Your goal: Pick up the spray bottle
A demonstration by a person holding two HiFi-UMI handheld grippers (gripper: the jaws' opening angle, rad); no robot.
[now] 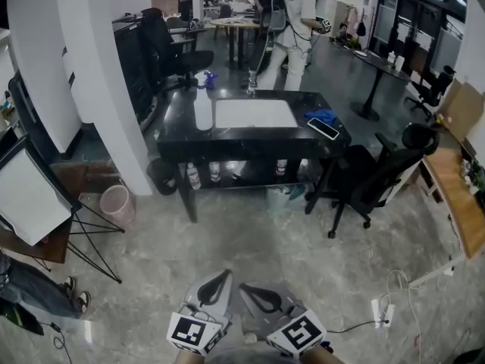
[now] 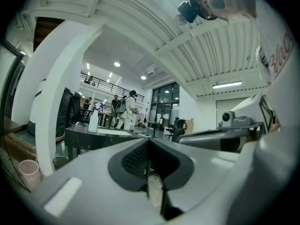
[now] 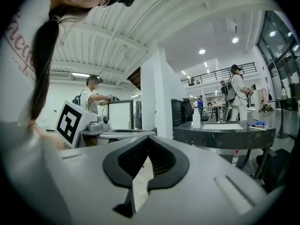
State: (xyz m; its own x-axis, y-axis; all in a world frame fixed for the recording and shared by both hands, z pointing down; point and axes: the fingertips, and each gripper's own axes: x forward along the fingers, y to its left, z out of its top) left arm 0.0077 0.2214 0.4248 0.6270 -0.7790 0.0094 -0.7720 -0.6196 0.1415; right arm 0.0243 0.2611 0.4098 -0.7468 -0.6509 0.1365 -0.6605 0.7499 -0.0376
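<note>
The white spray bottle point(image 1: 203, 114) stands upright on the left part of the black table point(image 1: 250, 137), far ahead of me. It shows small and distant in the left gripper view point(image 2: 93, 121) and in the right gripper view point(image 3: 196, 117). My left gripper point(image 1: 220, 275) and right gripper point(image 1: 254, 290) are side by side at the bottom of the head view, over the floor and well short of the table. Both point roughly level toward it. The left gripper point(image 2: 149, 142) is shut and empty. The right gripper point(image 3: 149, 139) has its tips together with nothing between them.
A white sheet point(image 1: 255, 114), a blue cloth point(image 1: 321, 117) and a phone point(image 1: 323, 128) lie on the table; bottles stand on its lower shelf. A black office chair point(image 1: 371, 174) sits at its right, a pink bin point(image 1: 116, 203) and easel board point(image 1: 30, 196) left. People point(image 1: 295, 21) stand behind.
</note>
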